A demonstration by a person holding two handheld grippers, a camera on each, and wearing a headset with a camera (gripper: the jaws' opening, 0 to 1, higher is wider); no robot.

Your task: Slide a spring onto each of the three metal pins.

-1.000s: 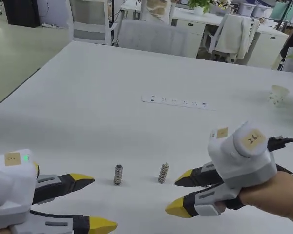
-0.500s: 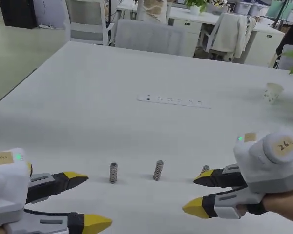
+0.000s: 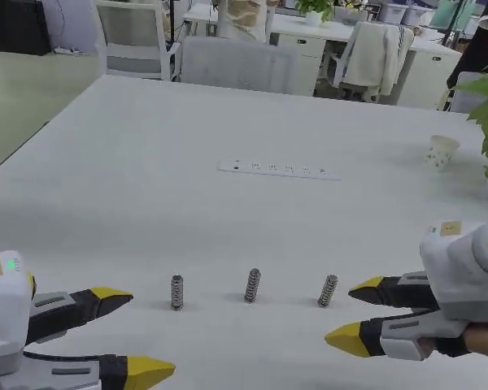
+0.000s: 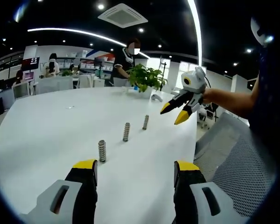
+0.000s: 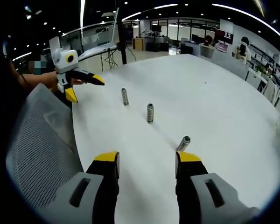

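Three grey coiled metal springs (image 3: 252, 285) stood upright at lower centre, seemingly sleeving their pins; the yellow-tipped left gripper (image 3: 150, 333) and right gripper (image 3: 339, 313) flanked them at the lower corners, jaws spread and empty, the work likely finished.

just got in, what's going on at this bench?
A person holds a two-jaw gripper in each hand over a white table. In the head view three springs stand in a row: left spring, middle spring and right spring, which leans slightly. Each looks seated on a pin, though the coils hide the pins. The left gripper and right gripper have their jaws open, hold nothing and touch no spring. The job looks done.
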